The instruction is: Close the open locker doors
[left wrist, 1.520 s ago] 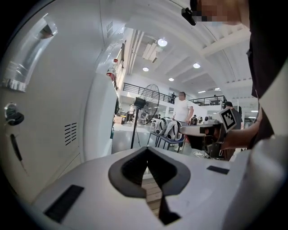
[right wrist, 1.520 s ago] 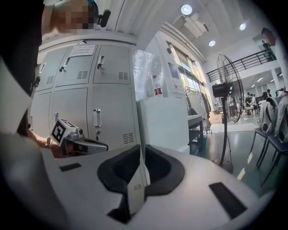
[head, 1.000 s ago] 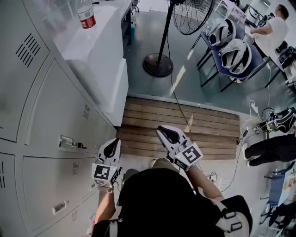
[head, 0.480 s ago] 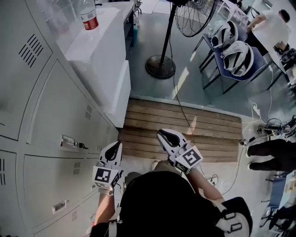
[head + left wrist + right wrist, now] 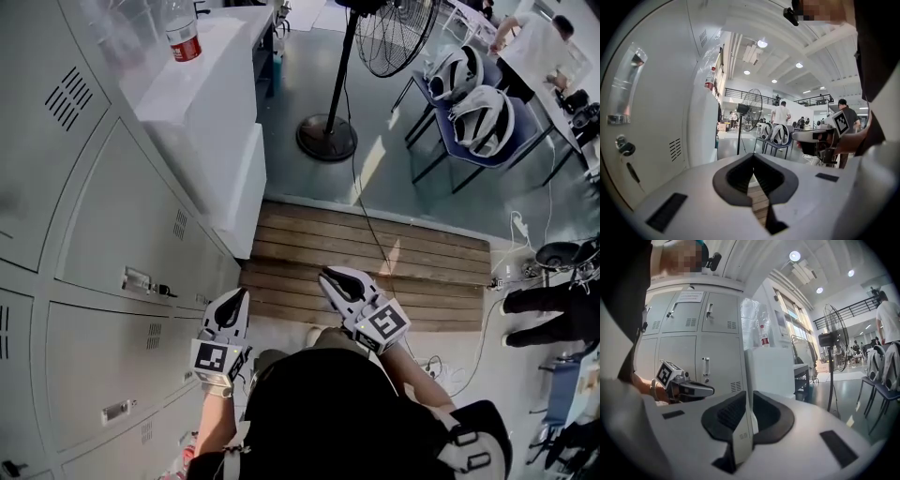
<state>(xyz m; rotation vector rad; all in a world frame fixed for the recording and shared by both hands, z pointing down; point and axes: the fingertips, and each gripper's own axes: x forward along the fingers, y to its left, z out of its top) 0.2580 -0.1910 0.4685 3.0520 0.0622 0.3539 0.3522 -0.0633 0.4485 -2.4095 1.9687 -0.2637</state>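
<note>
The locker bank (image 5: 112, 225) occupies the left of the head view; every door in sight sits flush. The left gripper (image 5: 234, 302), just beside it, is nearer; the right gripper (image 5: 330, 277) lies further right. Both have jaws together, nothing held.

The lockers (image 5: 122, 225) were pale grey. The left gripper (image 5: 238, 298) and right gripper (image 5: 330, 277) were white with black pads (image 5: 736, 176) and black-and-white square markers (image 5: 211, 353). The bottle (image 5: 184, 37) wore a red label. The platform (image 5: 375, 253) was brown, striped in planks.
</note>
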